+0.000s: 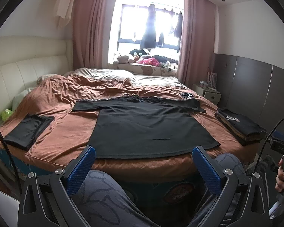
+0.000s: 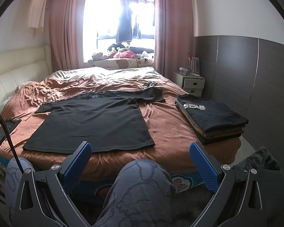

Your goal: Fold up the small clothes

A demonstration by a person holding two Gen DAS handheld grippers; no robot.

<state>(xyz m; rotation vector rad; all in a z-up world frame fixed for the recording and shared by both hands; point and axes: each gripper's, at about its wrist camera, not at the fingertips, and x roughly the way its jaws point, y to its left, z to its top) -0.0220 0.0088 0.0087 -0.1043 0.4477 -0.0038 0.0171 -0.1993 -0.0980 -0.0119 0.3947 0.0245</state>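
A black T-shirt [image 1: 149, 128] [image 2: 92, 124] lies flat on the brown bedspread, hem toward me, sleeves spread at the far end. My left gripper [image 1: 144, 152] is open, held back from the bed edge just short of the hem, above the person's knees. Nothing sits between the blue pads [image 1: 85, 162] of its fingers. My right gripper [image 2: 141, 148] is open too, held near the bed's front edge to the right of the shirt's hem corner. It holds nothing. A folded black garment [image 1: 28, 128] [image 2: 4, 130] rests at the bed's left side.
A stack of folded clothes [image 1: 240, 126] [image 2: 212, 117] sits on the bed's right front corner. A rumpled quilt [image 1: 85, 87] covers the far half. A white nightstand [image 2: 191, 83] stands by the grey wardrobe. The person's patterned trouser knees [image 2: 142, 179] fill the foreground.
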